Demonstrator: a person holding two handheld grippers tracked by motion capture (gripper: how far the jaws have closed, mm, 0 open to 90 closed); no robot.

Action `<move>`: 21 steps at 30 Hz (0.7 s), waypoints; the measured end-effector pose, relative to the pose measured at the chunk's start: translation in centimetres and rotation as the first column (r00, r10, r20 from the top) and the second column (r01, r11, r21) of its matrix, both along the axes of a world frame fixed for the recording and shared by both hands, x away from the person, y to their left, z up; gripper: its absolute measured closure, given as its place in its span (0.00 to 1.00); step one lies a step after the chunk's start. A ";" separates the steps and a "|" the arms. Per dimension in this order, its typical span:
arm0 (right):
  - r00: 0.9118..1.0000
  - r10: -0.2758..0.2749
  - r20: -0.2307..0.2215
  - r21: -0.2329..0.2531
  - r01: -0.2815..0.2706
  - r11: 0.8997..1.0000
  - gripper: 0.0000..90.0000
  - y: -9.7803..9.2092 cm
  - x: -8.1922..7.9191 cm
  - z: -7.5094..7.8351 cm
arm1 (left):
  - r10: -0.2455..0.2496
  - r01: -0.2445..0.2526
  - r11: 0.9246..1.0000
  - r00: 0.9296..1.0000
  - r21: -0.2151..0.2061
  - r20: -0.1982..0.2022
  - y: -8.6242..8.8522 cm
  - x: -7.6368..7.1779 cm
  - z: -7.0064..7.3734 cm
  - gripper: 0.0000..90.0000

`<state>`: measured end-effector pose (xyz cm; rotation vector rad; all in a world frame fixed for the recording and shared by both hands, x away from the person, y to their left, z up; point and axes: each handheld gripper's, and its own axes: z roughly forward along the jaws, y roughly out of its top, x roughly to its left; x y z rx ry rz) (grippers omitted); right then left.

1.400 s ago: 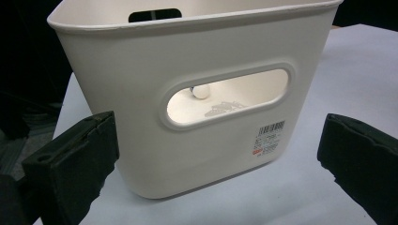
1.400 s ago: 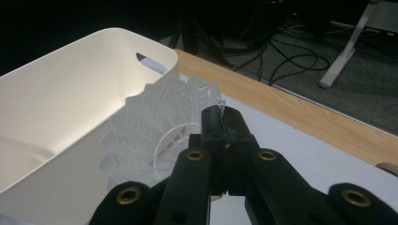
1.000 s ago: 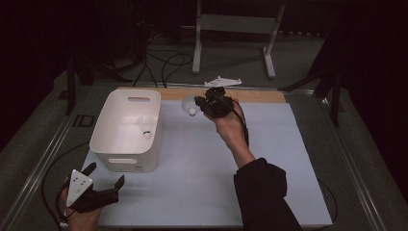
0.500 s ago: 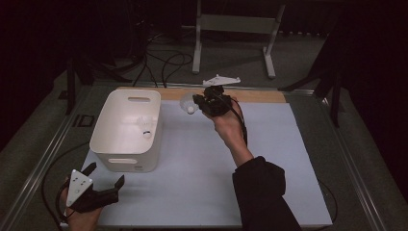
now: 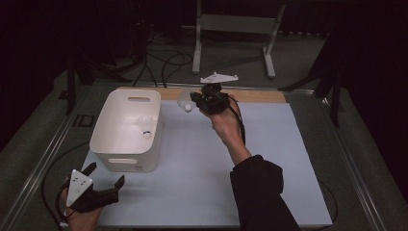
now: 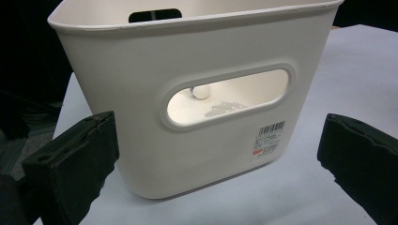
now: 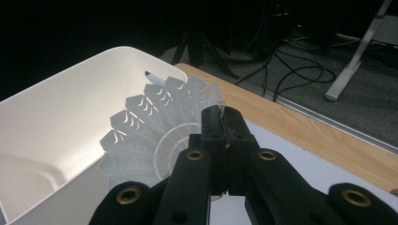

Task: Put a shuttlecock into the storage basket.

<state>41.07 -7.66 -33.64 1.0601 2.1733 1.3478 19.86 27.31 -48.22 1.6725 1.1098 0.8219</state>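
My right gripper (image 5: 196, 99) is shut on a white plastic shuttlecock (image 5: 185, 102) and holds it in the air just right of the white bin (image 5: 109, 139), near the table's far edge. In the right gripper view the shuttlecock's skirt (image 7: 155, 131) fans out left of the closed jaws, with the bin (image 7: 42, 122) beyond it. Another shuttlecock (image 5: 144, 129) lies inside the bin; its round cork (image 6: 201, 92) shows through the handle slot. My left gripper (image 5: 103, 178) stands open at the near left corner, facing the bin's near wall (image 6: 206, 136) with nothing between its jaws.
A pale mat (image 5: 269, 159) covers the table, with a wooden strip (image 5: 260, 95) along the far edge. Cables (image 5: 159, 62) and a metal stand (image 5: 231, 29) are on the floor beyond. A metal rail (image 5: 38, 163) runs down the table's left side.
My right gripper has carried the shuttlecock a little to the left and farther back, closer to the bin. The left gripper has stayed put.
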 end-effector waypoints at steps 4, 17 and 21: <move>1.000 0.001 0.004 -0.002 -0.001 1.000 0.99 0.2 0.1 0.1 | 0.001 -0.001 1.000 1.000 0.000 0.000 0.0 0.0 0.0 0.00; 1.000 0.010 0.010 0.018 -0.011 1.000 0.99 0.9 0.1 0.7 | 0.001 -0.001 1.000 1.000 0.002 0.002 0.1 0.0 0.0 0.00; 1.000 0.016 0.015 0.018 -0.016 1.000 0.99 1.0 0.1 0.8 | 0.002 -0.002 1.000 1.000 -0.001 0.001 0.1 0.0 0.0 0.00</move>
